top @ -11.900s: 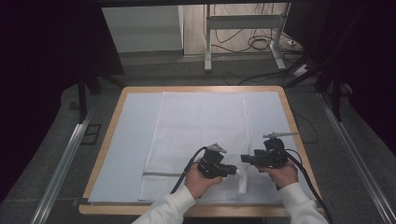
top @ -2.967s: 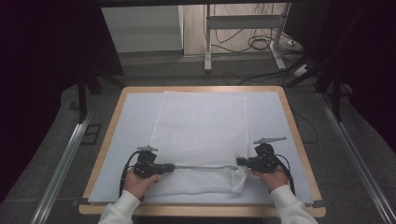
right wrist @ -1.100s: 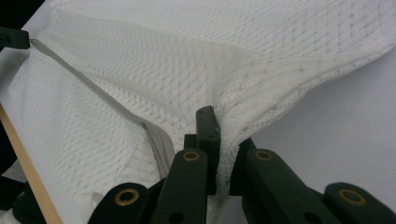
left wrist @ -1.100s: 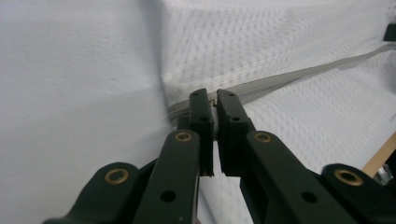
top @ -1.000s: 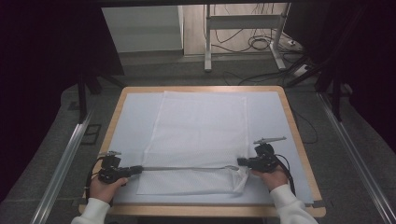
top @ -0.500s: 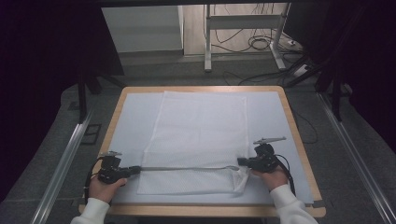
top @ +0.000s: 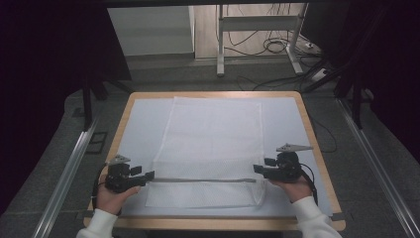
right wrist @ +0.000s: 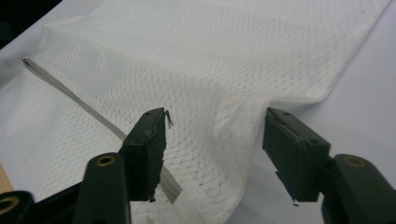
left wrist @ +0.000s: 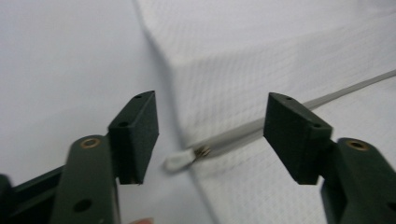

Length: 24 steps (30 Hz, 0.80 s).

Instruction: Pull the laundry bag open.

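Zipper run finished on mesh bag

Tabletop (top: 297, 129) is covered by a white sheet; the mesh laundry bag (top: 213, 144) is laid flat at centre, nothing visible inside. Its zipper (top: 203, 180) is stretched along the 6 o'clock edge. Both the left gripper (left wrist: 210, 135) and right gripper (right wrist: 212, 149) are spread wide, holding nothing. Withdrawal is judged next.

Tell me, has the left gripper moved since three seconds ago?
Yes. In the high view the left gripper has gone leftward along the zipper, from over the mesh bag toward the table's left edge.
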Tool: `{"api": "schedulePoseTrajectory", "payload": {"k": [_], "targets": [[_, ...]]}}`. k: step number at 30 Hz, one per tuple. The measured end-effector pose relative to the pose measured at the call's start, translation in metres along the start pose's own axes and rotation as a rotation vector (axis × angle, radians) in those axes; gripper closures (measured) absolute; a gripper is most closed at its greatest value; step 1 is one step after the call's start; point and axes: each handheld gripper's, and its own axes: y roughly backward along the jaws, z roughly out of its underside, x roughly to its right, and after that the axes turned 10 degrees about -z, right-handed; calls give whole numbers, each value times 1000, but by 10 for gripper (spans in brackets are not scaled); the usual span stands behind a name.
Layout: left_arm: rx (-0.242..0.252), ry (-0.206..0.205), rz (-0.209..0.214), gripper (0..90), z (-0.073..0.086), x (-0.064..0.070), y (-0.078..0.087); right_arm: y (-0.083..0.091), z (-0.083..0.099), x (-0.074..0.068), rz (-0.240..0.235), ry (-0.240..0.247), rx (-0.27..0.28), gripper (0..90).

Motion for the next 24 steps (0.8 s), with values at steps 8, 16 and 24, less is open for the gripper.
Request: {"api": "schedulePoseTrajectory", "payload": {"k": [8, 16, 24], "targets": [[39, -72, 19, 323, -28, 20, -16, 14, 0, 5, 59, 78, 43, 336], [35, -101, 17, 331, -38, 22, -29, 26, 2, 18, 93, 51, 50, 327], [39, -87, 22, 332, -37, 18, -27, 32, 2, 24, 126, 44, 66, 320]]}}
